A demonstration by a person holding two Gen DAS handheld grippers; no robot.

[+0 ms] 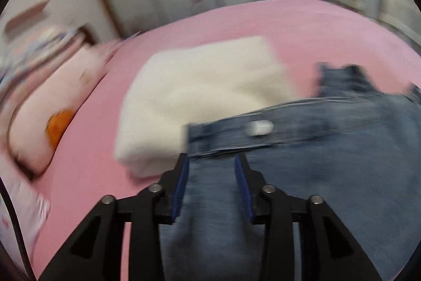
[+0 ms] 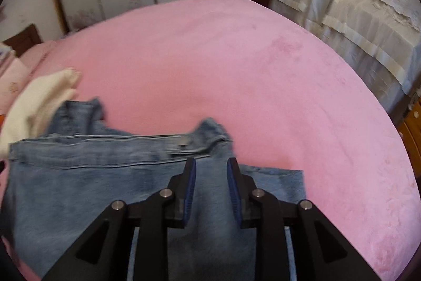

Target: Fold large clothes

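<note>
Blue jeans (image 1: 315,149) lie folded on the pink bed (image 1: 263,25), waistband and metal button (image 1: 260,127) facing away from me. My left gripper (image 1: 211,158) hangs over the left end of the jeans, just short of the waistband, jaws apart, denim showing in the gap and no pad pressing it. In the right wrist view the jeans (image 2: 92,175) fill the lower left. My right gripper (image 2: 211,161) stands open above their right end, near the button (image 2: 183,141). The left wrist view is motion-blurred.
A folded cream garment (image 1: 205,96) lies just beyond the jeans' left end, also visible as a cream garment (image 2: 39,102). A pink pillow (image 1: 39,123) sits at the left. Bare pink bedspread (image 2: 236,70) stretches ahead and right. Cloth-covered furniture (image 2: 355,17) stands beyond the bed's right edge.
</note>
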